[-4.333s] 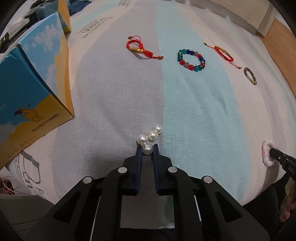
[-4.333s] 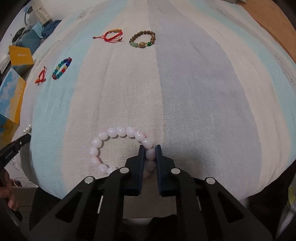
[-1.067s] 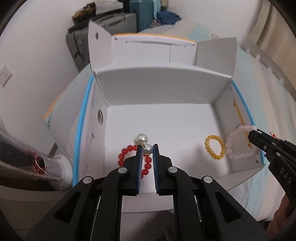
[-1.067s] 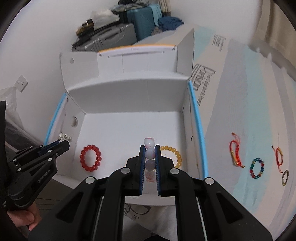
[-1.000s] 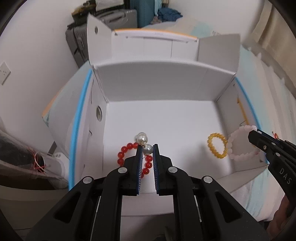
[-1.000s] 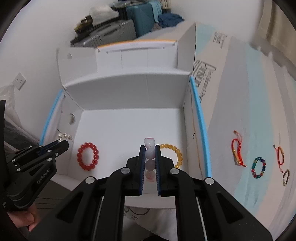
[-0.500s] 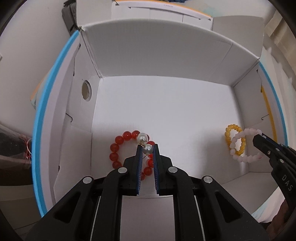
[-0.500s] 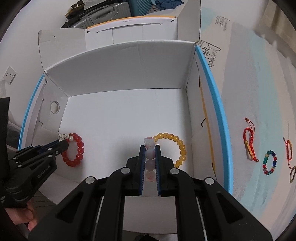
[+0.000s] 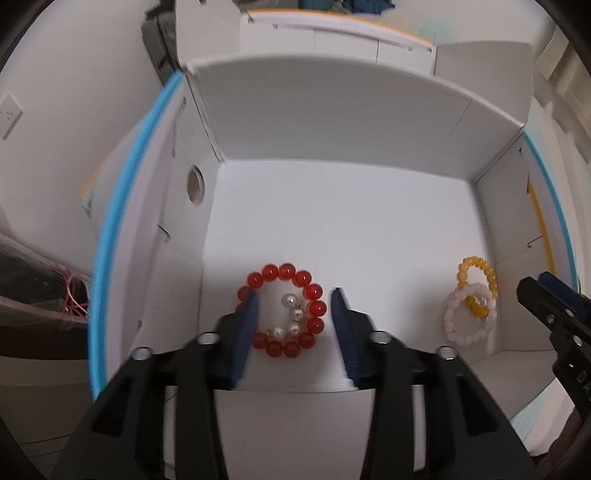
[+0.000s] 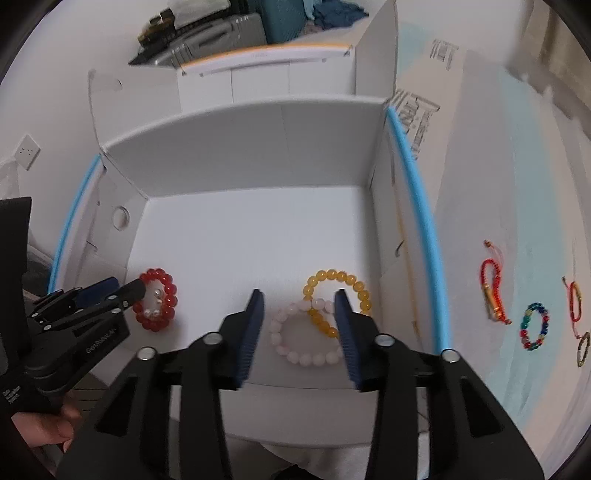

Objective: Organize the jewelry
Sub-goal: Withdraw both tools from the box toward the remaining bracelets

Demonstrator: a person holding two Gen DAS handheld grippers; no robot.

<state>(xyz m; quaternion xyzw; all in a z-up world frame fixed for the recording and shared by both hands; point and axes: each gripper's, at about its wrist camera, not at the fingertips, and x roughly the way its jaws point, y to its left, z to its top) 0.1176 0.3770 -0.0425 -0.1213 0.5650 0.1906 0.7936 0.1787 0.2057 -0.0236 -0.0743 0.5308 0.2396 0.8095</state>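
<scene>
1. Left gripper (image 9: 293, 306): jaws spread wide, nothing between them. Sits low centre of the left wrist view, above the box floor.
2. Pearl piece (image 9: 290, 317): lying loose on the floor of the white box (image 9: 332, 114), inside the ring of the red bead bracelet (image 9: 284, 310). Curved string of white pearls, free of both fingers (image 9: 247, 325).
3. Red bead bracelet is flat on the box floor, lower left of the box in both views. One left finger overlaps its left edge in the frame; contact cannot be told.
4. Right gripper (image 10: 299, 321): jaws also wide apart, empty. Low centre of the right wrist view.
5. Pink bead bracelet (image 10: 306, 336): flat on the box floor between the right gripper's fingers in the frame, released. Its upper right part overlaps the yellow bead bracelet (image 10: 341, 297), which lies just beyond it near the box's right wall.
6. Right side of the right wrist view, outside the box on the striped cloth (image 10: 517, 184): red cord bracelet (image 10: 493, 291), multicolour bead bracelet (image 10: 533, 326), second red cord bracelet (image 10: 574, 301), dark bead bracelet (image 10: 583, 349) at the frame edge. All apart from each other.
7. Upper left of the right wrist view: suitcases (image 10: 207, 35) behind the box.
</scene>
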